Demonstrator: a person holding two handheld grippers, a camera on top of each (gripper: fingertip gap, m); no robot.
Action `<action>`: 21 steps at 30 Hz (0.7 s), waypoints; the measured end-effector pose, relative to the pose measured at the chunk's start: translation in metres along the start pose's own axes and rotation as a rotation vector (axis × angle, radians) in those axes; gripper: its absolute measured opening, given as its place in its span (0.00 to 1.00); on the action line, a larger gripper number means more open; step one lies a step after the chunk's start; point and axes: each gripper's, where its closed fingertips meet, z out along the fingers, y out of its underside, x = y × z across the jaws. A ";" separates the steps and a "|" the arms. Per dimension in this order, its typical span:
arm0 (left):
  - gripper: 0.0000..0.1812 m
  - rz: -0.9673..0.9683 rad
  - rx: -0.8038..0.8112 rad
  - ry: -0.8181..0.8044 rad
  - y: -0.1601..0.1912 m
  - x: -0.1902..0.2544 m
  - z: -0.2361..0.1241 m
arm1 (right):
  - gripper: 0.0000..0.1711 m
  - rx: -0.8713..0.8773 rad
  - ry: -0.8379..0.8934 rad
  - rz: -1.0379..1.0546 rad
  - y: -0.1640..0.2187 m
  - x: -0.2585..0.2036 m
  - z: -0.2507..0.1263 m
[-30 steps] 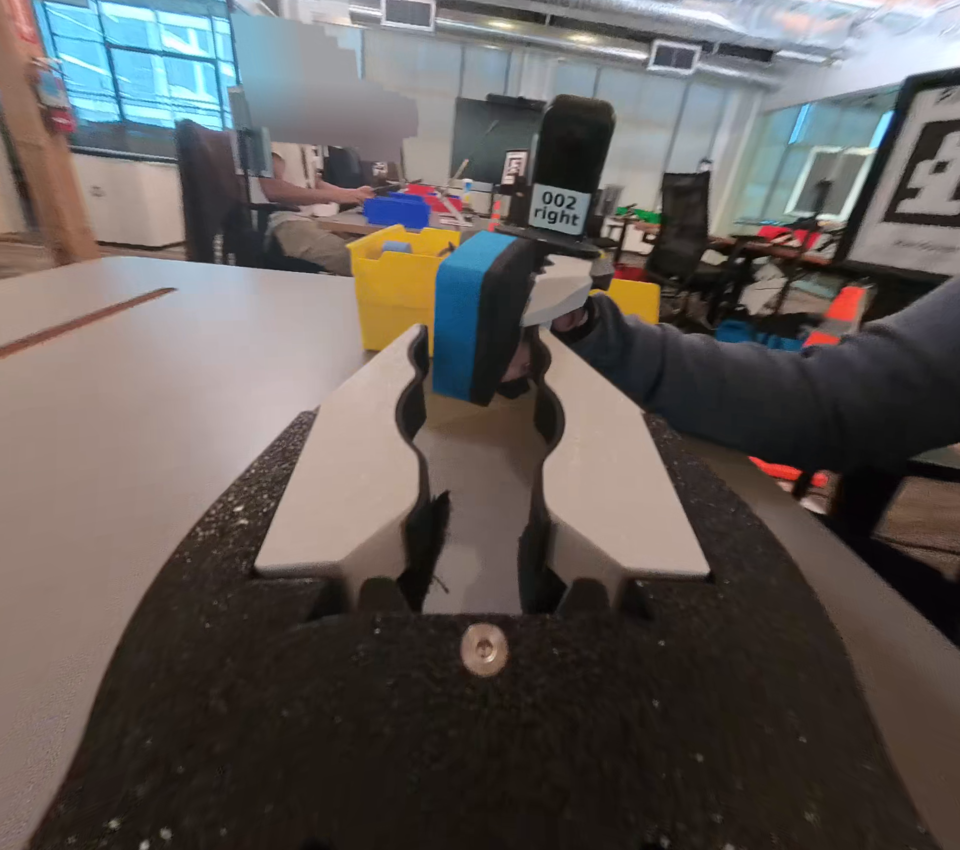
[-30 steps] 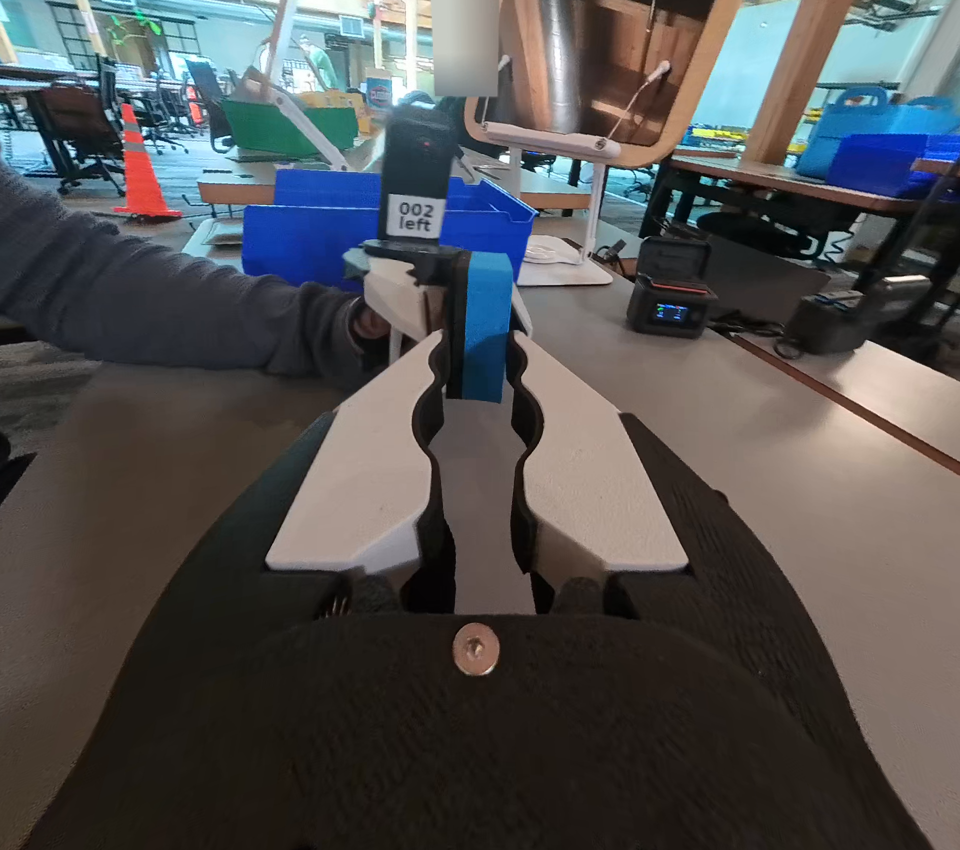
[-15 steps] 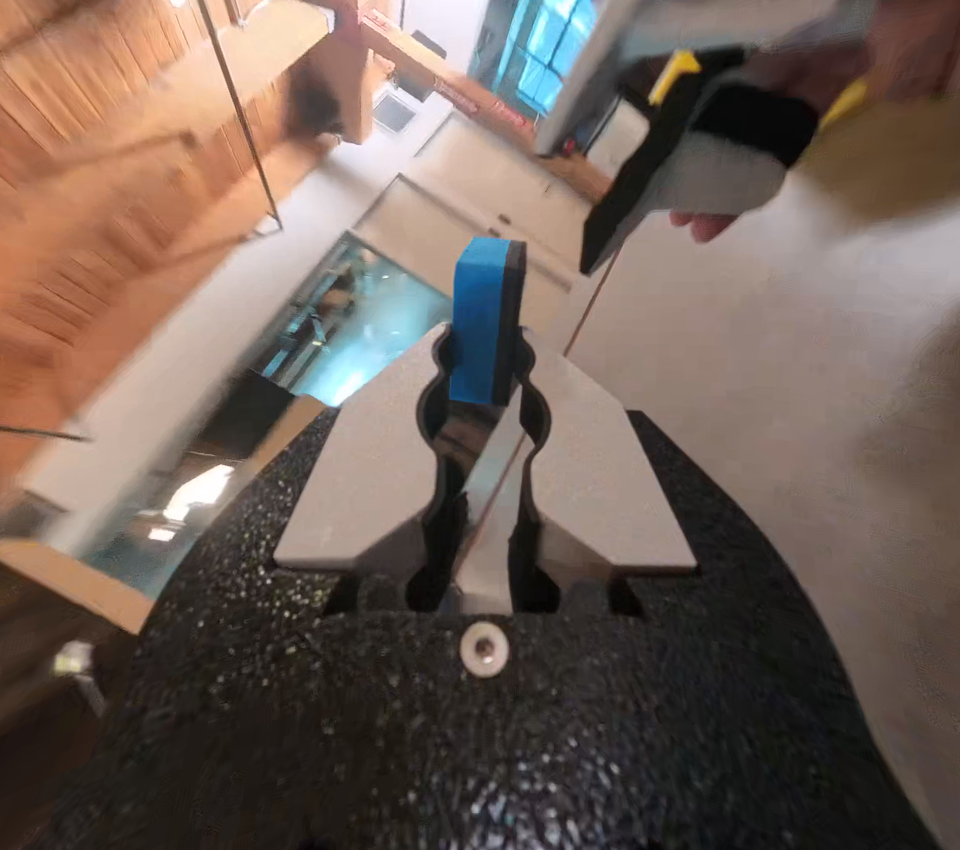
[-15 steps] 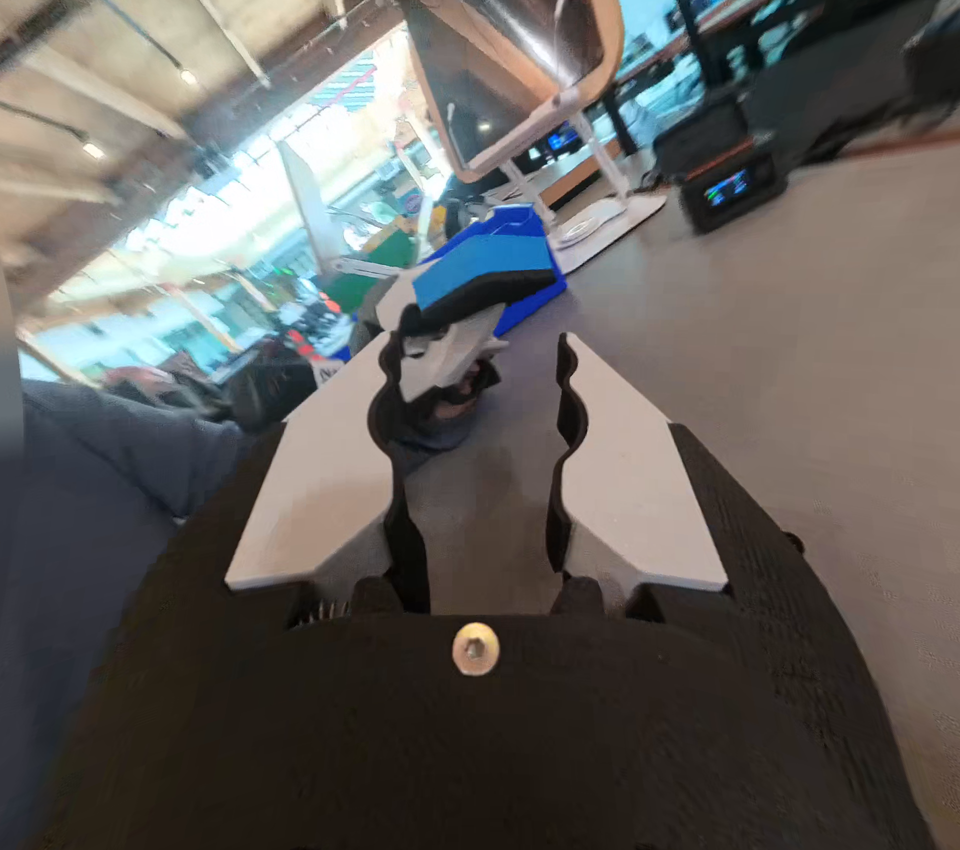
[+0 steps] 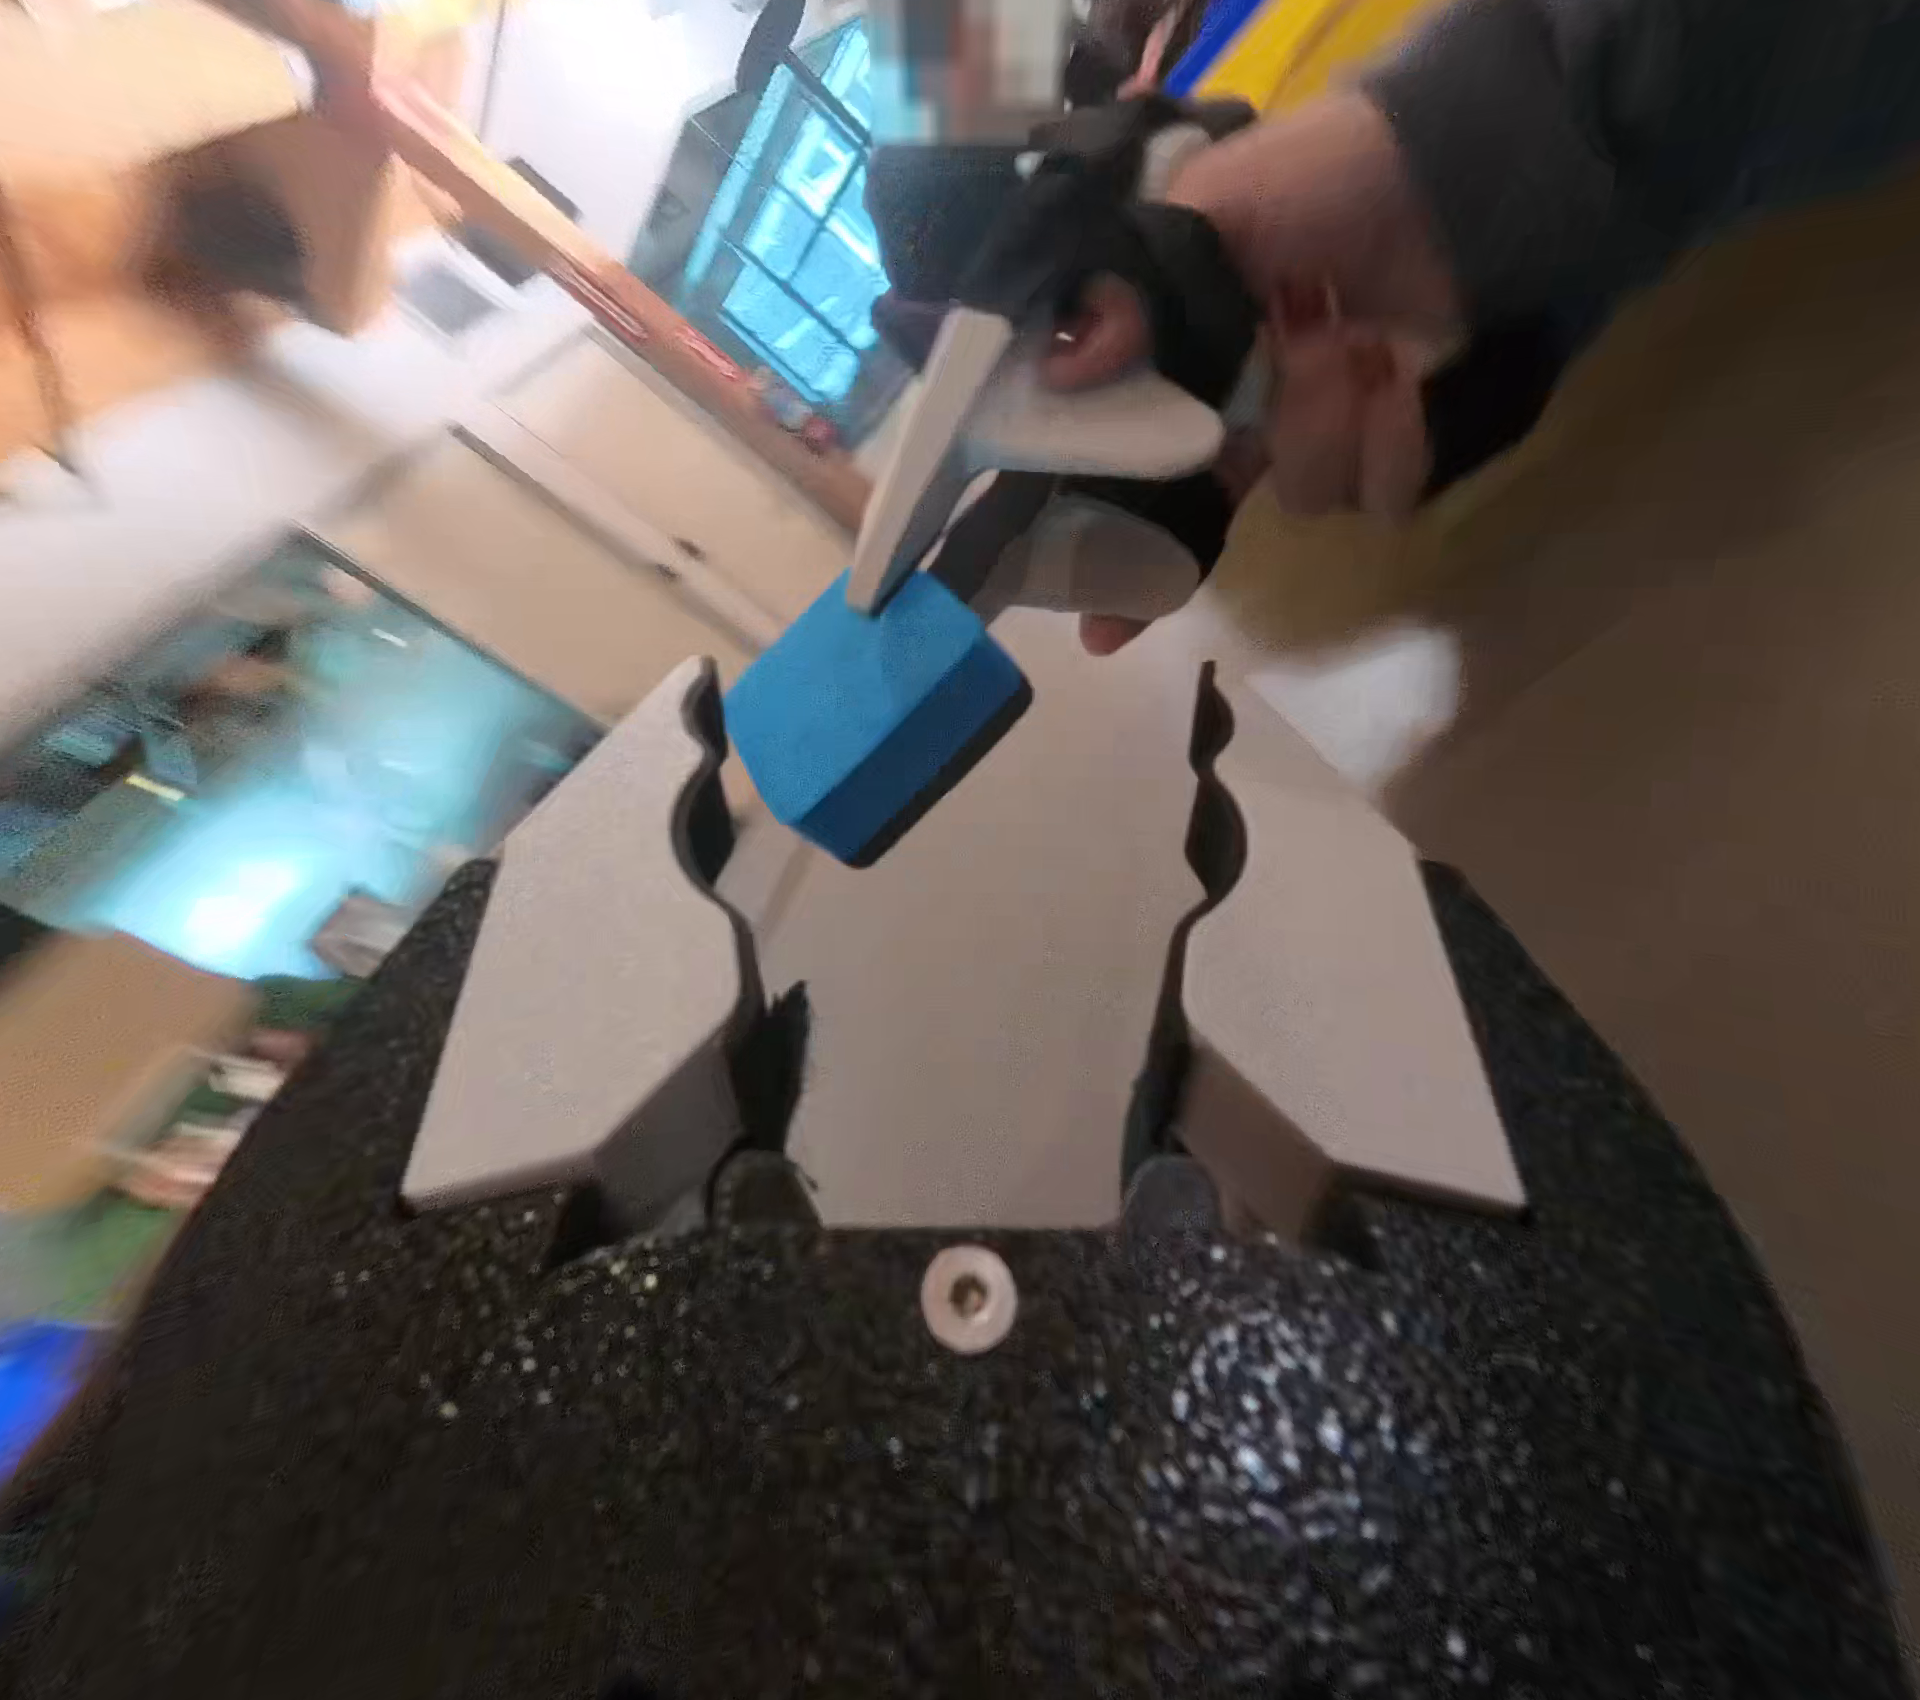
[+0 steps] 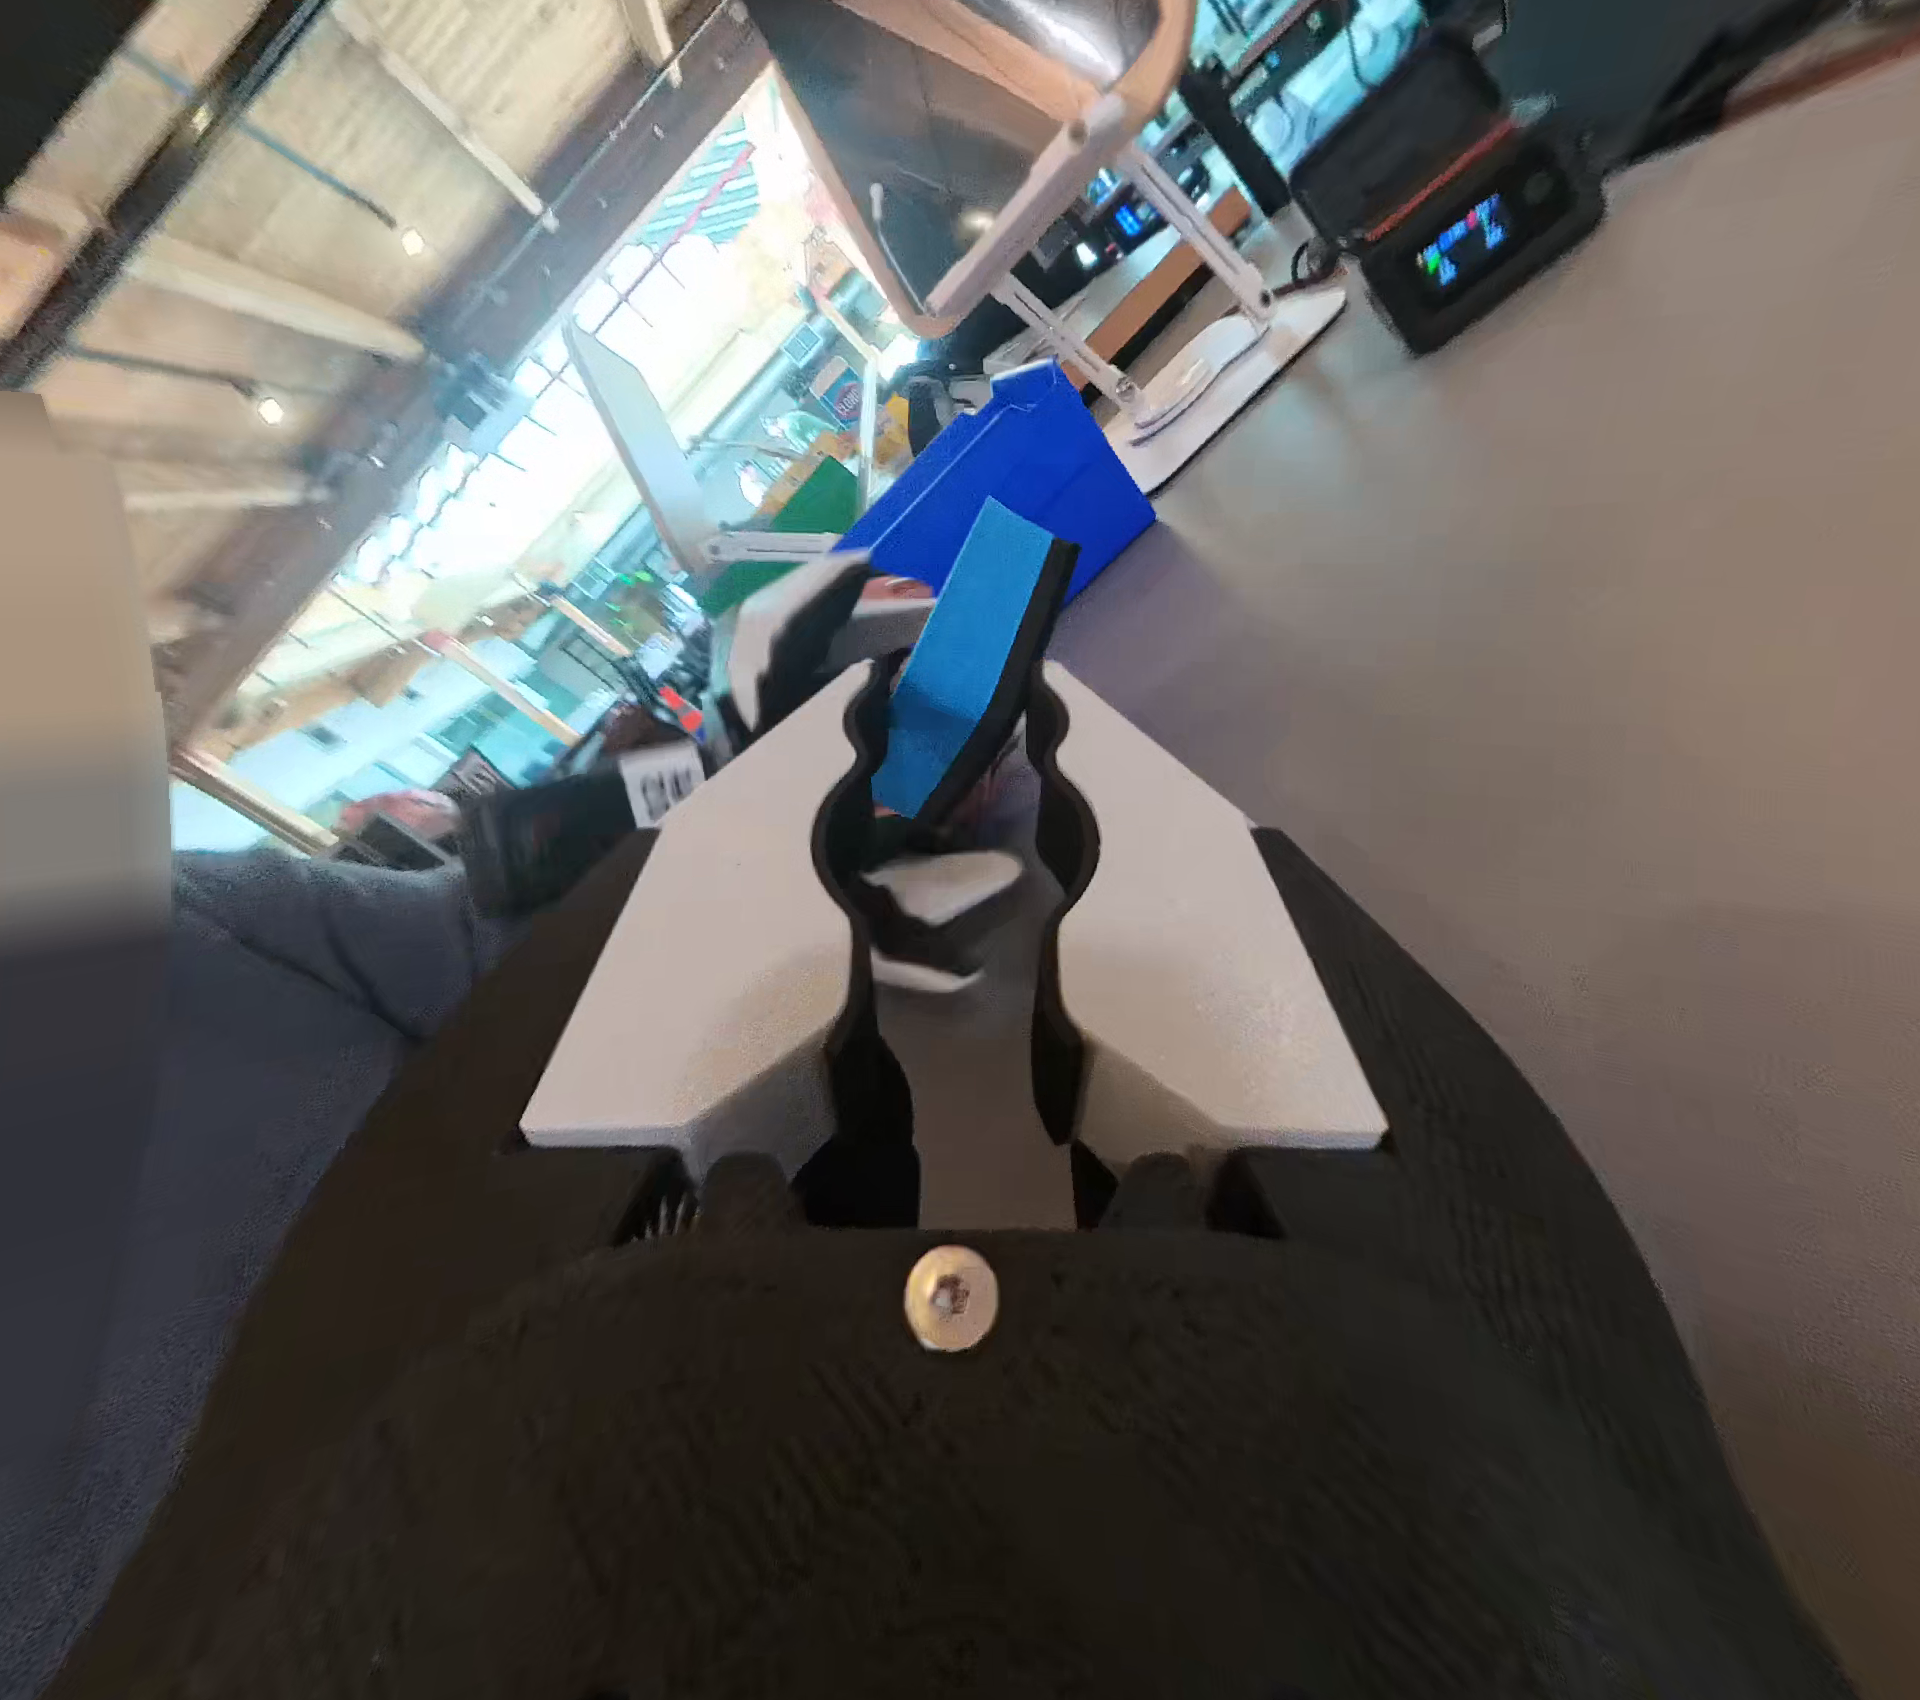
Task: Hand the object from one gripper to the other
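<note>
The left gripper (image 5: pixel 956 694) stands wide open, its fingers apart and touching nothing, leaving room for the swap; just ahead, the blue-and-black foam block (image 5: pixel 873 746) sits pinched in the closed right gripper (image 6: pixel 951 705), above the grey table (image 6: pixel 1558 715); the transfer looks done.
</note>
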 end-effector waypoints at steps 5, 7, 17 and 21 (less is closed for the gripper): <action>0.38 -0.618 0.139 0.226 0.002 -0.009 -0.010 | 0.14 -0.103 0.042 -0.404 0.012 -0.015 0.001; 0.26 -0.789 0.222 0.356 -0.006 -0.010 -0.018 | 0.14 -0.157 0.036 -0.556 0.021 -0.023 0.004; 0.12 -1.310 0.207 0.872 -0.014 0.009 -0.038 | 0.14 -0.213 -0.021 -0.771 0.037 -0.038 0.009; 0.11 -1.156 0.272 0.667 -0.012 -0.006 -0.034 | 0.14 -0.136 0.016 -0.720 0.024 -0.035 0.011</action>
